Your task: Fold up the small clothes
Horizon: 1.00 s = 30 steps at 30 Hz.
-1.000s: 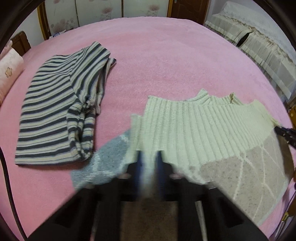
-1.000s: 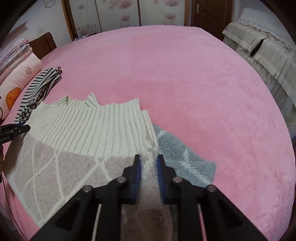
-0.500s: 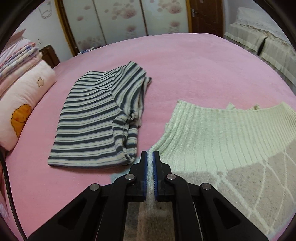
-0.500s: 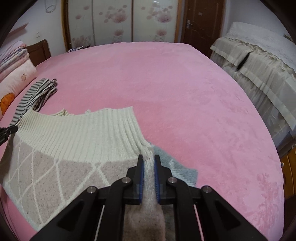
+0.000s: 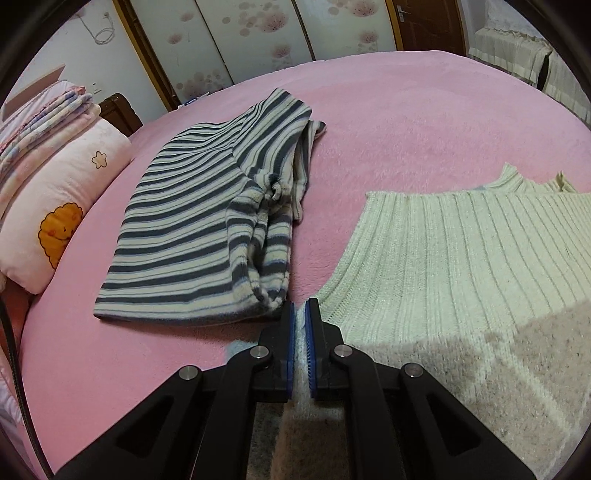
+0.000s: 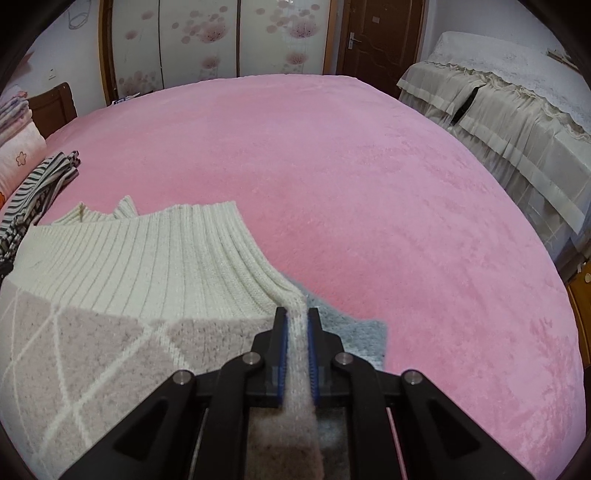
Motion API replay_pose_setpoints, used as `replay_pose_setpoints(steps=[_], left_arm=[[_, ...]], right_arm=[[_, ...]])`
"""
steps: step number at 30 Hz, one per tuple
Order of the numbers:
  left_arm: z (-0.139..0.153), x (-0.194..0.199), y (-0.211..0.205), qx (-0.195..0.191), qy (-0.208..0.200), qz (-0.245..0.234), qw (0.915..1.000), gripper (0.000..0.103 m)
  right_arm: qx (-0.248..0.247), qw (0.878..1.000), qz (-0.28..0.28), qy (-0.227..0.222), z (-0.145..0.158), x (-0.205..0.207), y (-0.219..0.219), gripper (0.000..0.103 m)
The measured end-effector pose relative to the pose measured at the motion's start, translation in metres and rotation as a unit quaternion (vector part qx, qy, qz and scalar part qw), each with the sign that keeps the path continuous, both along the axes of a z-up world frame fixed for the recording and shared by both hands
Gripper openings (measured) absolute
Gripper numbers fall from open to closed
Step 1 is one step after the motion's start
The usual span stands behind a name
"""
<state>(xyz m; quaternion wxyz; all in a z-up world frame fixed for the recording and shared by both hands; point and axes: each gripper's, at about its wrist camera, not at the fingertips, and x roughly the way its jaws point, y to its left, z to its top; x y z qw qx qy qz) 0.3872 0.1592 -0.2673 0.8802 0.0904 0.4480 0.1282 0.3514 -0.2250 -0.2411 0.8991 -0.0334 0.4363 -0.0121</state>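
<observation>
A cream ribbed knit sweater (image 5: 461,258) with a beige diamond-patterned body lies on the pink bed, its ribbed hem folded over toward the far side. My left gripper (image 5: 300,310) is shut on the sweater's left edge. My right gripper (image 6: 296,314) is shut on the sweater (image 6: 147,266) at its right edge, where a grey part (image 6: 354,336) shows underneath. A folded blue-and-cream striped garment (image 5: 207,221) lies just left of the left gripper, and shows as a striped garment (image 6: 33,184) at the left rim of the right wrist view.
The pink bedspread (image 6: 351,177) stretches wide beyond the sweater. A pink pillow (image 5: 55,199) and stacked bedding (image 5: 40,114) sit at the left. A second bed with a cream cover (image 6: 498,99) stands to the right. Wardrobe doors (image 6: 221,37) and a brown door (image 6: 376,33) close the far wall.
Both grippers have tilted and sunk while holding the sweater's edges, carrying the fold nearer the striped garment. The grey layer on the left has slipped almost out of sight.
</observation>
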Motion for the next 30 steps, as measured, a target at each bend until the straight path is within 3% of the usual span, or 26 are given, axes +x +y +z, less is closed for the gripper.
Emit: replay_pose_setpoints(steps=[3,6,8,10,11,15,21,26,30], left_arm=[[-0.001,0.002,0.004,-0.008,0.001,0.001,1.0000,0.007],[0.001,0.002,0.007,-0.008,0.001,0.008,0.9999,0.020],[0.004,0.001,0.011,-0.010,-0.003,0.019,0.9998,0.044],[0.009,0.000,0.020,-0.020,-0.005,0.037,0.9991,0.062],[0.013,-0.002,0.025,-0.035,-0.006,0.048,0.9982,0.070],[0.025,-0.009,0.034,-0.078,0.001,0.053,0.9955,0.074],[0.054,-0.032,0.028,-0.076,0.021,0.052,0.9956,0.074],[0.104,-0.062,0.015,-0.081,0.004,0.034,0.9961,0.075],[0.149,-0.092,0.002,-0.092,-0.028,0.025,0.9951,0.086]], right_arm=[[0.000,1.000,-0.001,0.001,0.000,0.000,-0.001,0.008],[-0.005,1.000,0.002,0.010,0.003,0.001,0.001,0.012],[-0.010,1.000,0.004,0.017,0.007,0.002,0.001,0.018],[-0.013,1.000,0.003,0.024,0.013,0.002,0.001,0.039],[-0.010,1.000,0.002,0.026,0.018,0.000,0.000,0.042],[0.016,0.999,-0.008,0.030,0.035,-0.008,-0.006,0.047],[0.036,0.999,-0.028,0.014,0.076,-0.032,-0.010,0.047],[0.022,0.999,-0.030,0.010,0.111,-0.053,0.001,0.047],[0.018,1.000,-0.012,-0.001,0.141,-0.078,0.021,0.047]])
